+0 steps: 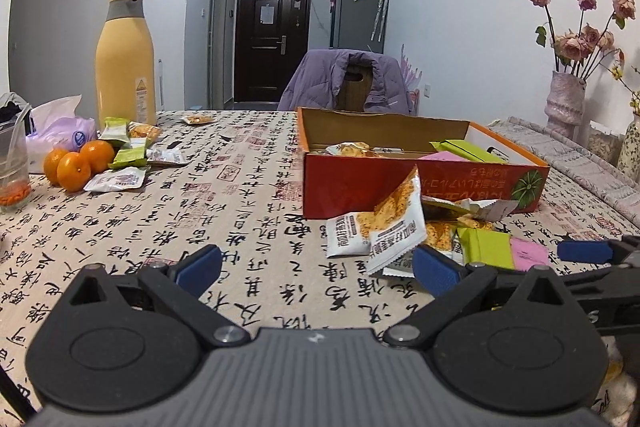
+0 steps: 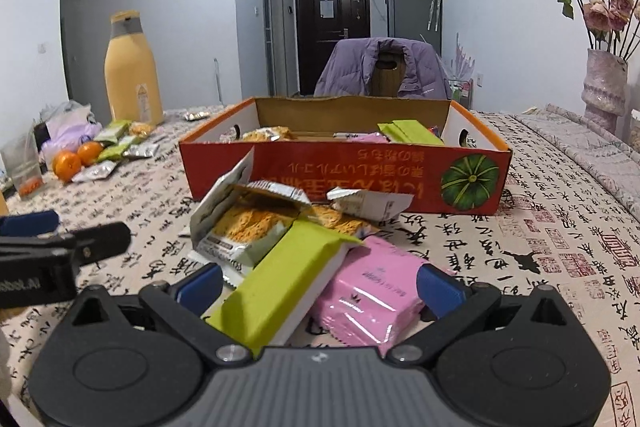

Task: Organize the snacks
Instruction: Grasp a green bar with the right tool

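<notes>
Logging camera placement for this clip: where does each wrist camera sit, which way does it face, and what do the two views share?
Left wrist: on the left gripper, low over the tablecloth, facing the far door; open fingers frame bare cloth; the right gripper's tip shows at right.
Right wrist: on the right gripper, facing likewise; open fingers straddle the green packet and pink packet; the left gripper shows at left.
Shared: red cardboard box, yellow bottle, oranges, snack pile.

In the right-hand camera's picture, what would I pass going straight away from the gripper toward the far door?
Right gripper → green packet → noodle snack packets → red cardboard box → chair with purple jacket → dark door.
</notes>
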A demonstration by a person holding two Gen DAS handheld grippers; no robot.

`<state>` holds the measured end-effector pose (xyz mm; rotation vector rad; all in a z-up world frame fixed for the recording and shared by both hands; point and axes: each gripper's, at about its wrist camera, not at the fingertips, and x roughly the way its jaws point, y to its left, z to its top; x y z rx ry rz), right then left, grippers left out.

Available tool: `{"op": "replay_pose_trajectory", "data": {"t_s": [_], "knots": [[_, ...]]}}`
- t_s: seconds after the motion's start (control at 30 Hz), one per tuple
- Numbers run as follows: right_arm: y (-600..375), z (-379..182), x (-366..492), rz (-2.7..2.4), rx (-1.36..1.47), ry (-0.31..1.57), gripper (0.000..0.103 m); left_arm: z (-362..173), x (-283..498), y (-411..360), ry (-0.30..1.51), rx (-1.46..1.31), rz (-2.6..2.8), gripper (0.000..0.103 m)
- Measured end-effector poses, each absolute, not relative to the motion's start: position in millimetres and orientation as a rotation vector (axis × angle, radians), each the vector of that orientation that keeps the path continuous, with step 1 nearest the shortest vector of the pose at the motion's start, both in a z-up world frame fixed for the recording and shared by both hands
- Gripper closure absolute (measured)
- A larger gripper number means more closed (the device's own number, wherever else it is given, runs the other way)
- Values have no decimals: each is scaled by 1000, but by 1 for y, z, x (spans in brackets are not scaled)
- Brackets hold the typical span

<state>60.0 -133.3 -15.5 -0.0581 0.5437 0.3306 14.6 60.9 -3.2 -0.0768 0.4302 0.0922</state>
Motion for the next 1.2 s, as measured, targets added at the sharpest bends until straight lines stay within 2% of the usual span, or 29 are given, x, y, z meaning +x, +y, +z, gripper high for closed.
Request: {"op": "replay_pose_trajectory", "data": {"t_s": [0.1, 0.23, 0.4, 0.6, 0.93, 1.2], "knots": [[-126, -18, 62, 330, -47, 555, 13, -3, 13, 63, 430, -81, 93, 0], [-112, -23, 59, 323, -83, 548, 32, -5, 12, 65, 438, -89, 93, 0], [-108, -23, 53, 329, -117, 549, 44, -8, 10, 65, 457, -90, 89, 0], [-120, -18, 52, 335, -109, 581, 46, -10, 6, 61, 467, -84, 80, 0], [-134, -13, 47, 378, -101, 581, 68, -8, 1, 54, 476, -88, 86, 0], [-134, -13, 46, 379, -106, 577, 68, -6, 0, 47, 478, -82, 84, 0]]}}
